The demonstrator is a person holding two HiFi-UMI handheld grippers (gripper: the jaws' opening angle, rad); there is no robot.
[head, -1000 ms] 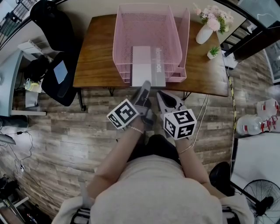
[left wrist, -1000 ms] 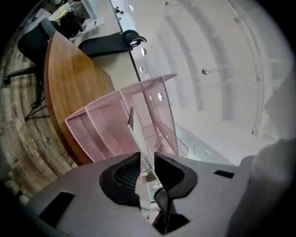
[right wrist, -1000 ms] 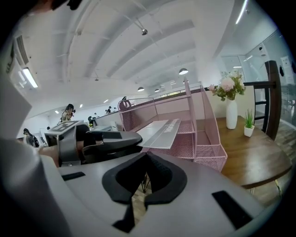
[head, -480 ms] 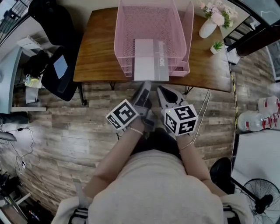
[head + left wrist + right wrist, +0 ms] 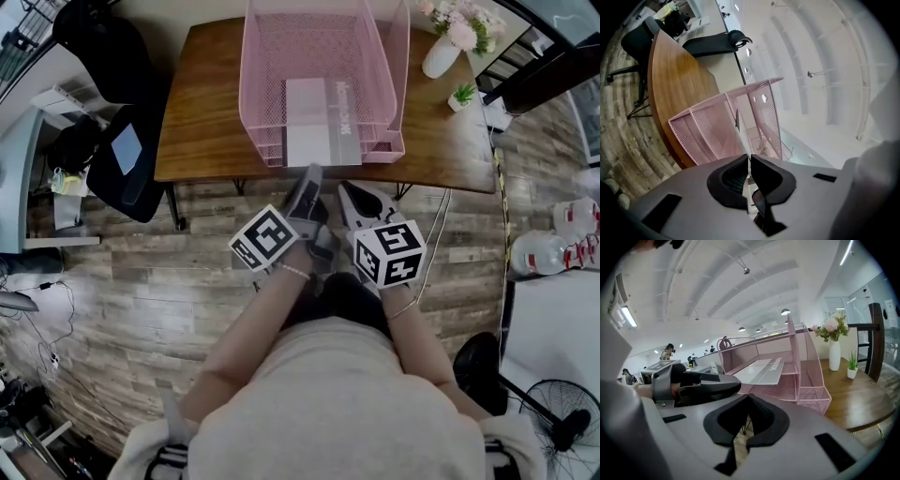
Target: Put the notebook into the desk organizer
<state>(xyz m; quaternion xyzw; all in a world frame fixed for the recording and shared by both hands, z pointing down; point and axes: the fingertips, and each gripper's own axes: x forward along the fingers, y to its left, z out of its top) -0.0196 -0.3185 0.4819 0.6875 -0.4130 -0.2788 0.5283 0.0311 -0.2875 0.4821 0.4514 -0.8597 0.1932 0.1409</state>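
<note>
A grey-and-white notebook lies flat in the top tray of the pink mesh desk organizer, its near end sticking out over the front. In the right gripper view the notebook rests on the organizer, clear of both grippers. My left gripper hangs just in front of the table edge below the notebook. Its jaws are closing and stand almost together with nothing between them. Beside it, my right gripper is shut and empty.
The organizer stands on a brown wooden table. A white vase of pink flowers and a small potted plant sit at the table's right end. A black office chair stands to the left on the wood floor.
Both grippers hold nearly the same place in front of the table edge. The notebook stays in the top tray. The head view has shifted slightly.
</note>
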